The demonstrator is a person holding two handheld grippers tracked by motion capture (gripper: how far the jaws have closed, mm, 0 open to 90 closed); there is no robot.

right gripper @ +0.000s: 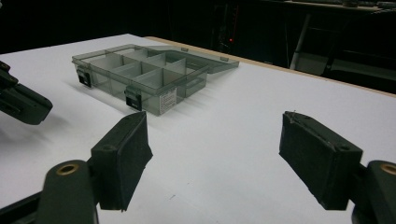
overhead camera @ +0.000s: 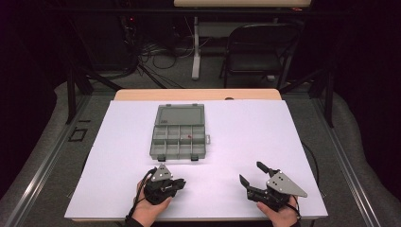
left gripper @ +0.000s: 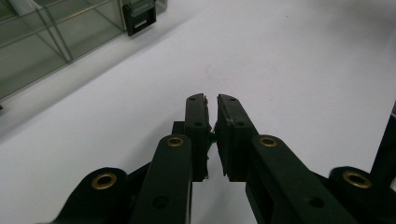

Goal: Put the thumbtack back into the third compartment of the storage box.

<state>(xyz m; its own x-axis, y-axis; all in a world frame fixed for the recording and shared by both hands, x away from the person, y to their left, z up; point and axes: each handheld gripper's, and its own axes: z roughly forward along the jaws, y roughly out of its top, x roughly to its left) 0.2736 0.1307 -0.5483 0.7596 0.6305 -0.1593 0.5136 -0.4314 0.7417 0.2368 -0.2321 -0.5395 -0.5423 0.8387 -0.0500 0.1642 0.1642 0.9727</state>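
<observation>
A smoky transparent organiser box [overhead camera: 179, 138] lies mid-table, its lid folded flat behind it and its dividers showing. A tiny red item [overhead camera: 189, 136] sits in one right-hand compartment. My left gripper [overhead camera: 182, 181] rests near the front edge, below the box, jaws shut with nothing visible between them [left gripper: 211, 100]. One corner of the box [left gripper: 56, 32] lies at the upper left of the left gripper view. My right gripper [overhead camera: 250, 172] is at the front right, open wide and empty [right gripper: 215, 135]. Beyond it stand the box [right gripper: 144, 77] and the left gripper [right gripper: 21, 102].
The white sheet [overhead camera: 246, 127] covers a wooden table whose far edge [overhead camera: 198, 94] shows behind it. A black folding chair [overhead camera: 257, 49], a desk leg [overhead camera: 196, 45] and cables stand on the floor beyond. Black latches [right gripper: 133, 99] face the front of the box.
</observation>
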